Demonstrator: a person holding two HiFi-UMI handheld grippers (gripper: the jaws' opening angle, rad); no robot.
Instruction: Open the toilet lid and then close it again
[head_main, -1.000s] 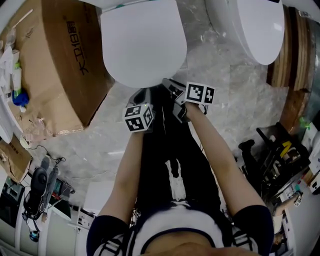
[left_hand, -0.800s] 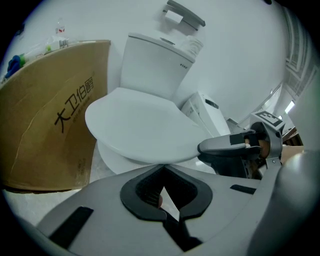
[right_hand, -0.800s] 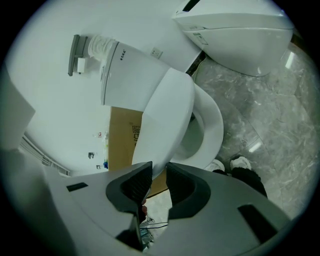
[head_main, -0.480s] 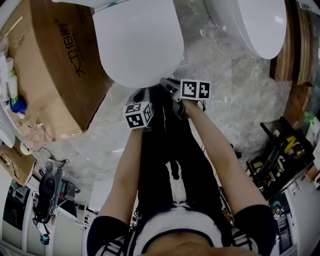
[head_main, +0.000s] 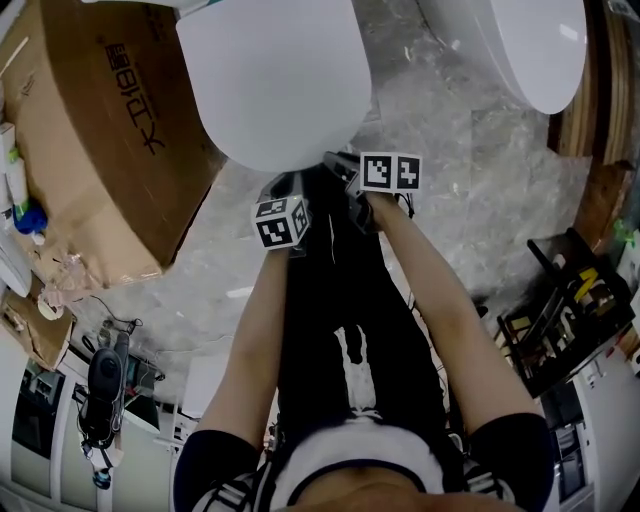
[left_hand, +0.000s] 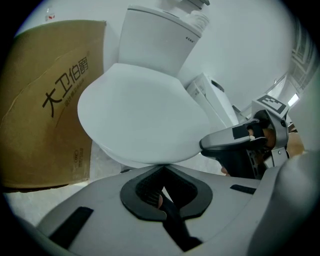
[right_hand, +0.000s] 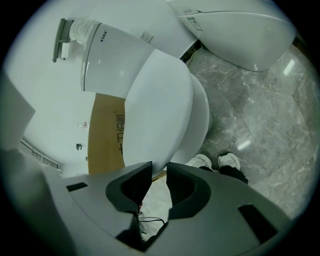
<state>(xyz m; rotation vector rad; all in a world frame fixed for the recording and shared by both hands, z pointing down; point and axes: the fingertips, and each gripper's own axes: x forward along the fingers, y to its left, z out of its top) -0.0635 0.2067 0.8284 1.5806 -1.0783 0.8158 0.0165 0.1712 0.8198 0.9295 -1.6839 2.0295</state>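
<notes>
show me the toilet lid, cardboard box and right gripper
toilet lid (head_main: 275, 80), head view, middle of its top
cardboard box (head_main: 110, 150), head view, printed face
right gripper (right_hand: 159, 169), right gripper view, between its fingertips

Left tongs (left_hand: 161, 169) and right tongs (right_hand: 159, 170) lower (arms more outstretched); toilet lid (head_main: 270, 80) larger in view

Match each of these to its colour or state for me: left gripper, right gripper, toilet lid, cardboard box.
1. left gripper
2. right gripper
3. toilet lid
4. cardboard box

A. white, down
B. jaws together, nothing between them
C. brown, with dark print on its side
D. jaws apart, the lid's front edge between them

Pairs: 1-B, 2-D, 3-A, 4-C
</notes>
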